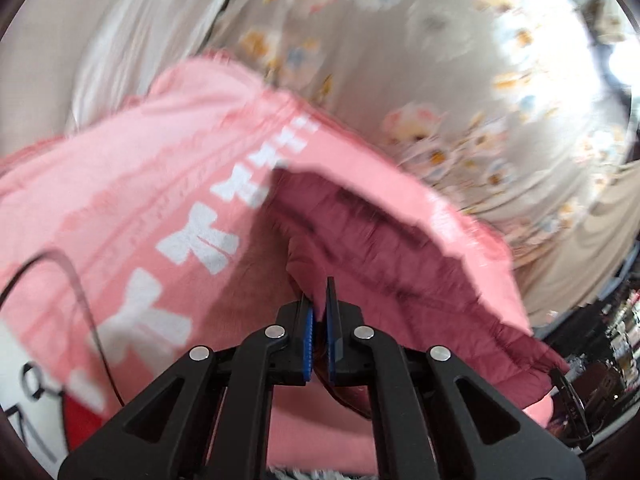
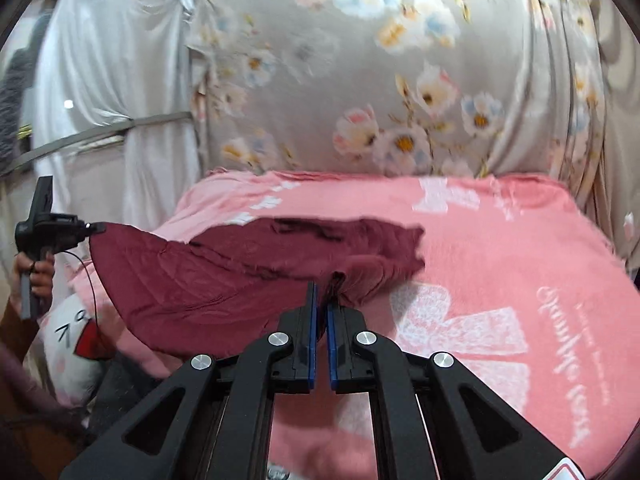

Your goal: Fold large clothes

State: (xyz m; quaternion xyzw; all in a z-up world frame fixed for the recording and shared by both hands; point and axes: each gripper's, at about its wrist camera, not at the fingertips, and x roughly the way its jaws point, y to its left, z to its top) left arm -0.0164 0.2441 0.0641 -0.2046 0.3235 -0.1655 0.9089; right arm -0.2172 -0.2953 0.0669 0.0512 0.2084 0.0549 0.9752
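A dark maroon garment (image 2: 240,272) hangs stretched above a pink blanket (image 2: 500,248) with white bow prints. My right gripper (image 2: 320,296) is shut on a bunched edge of the garment. My left gripper (image 1: 319,300) is shut on another edge of the same garment (image 1: 384,248). In the right wrist view the left gripper (image 2: 94,227) shows at the far left, held in a hand, pinching the garment's far corner. The cloth spans between both grippers and sags in the middle. The left wrist view is blurred.
A grey floral sheet (image 2: 380,80) hangs behind the pink blanket. White drapery (image 2: 112,72) hangs at the left. A white cartoon cushion (image 2: 76,344) lies at the lower left. Cluttered dark shelving (image 1: 616,344) shows at the right edge of the left wrist view.
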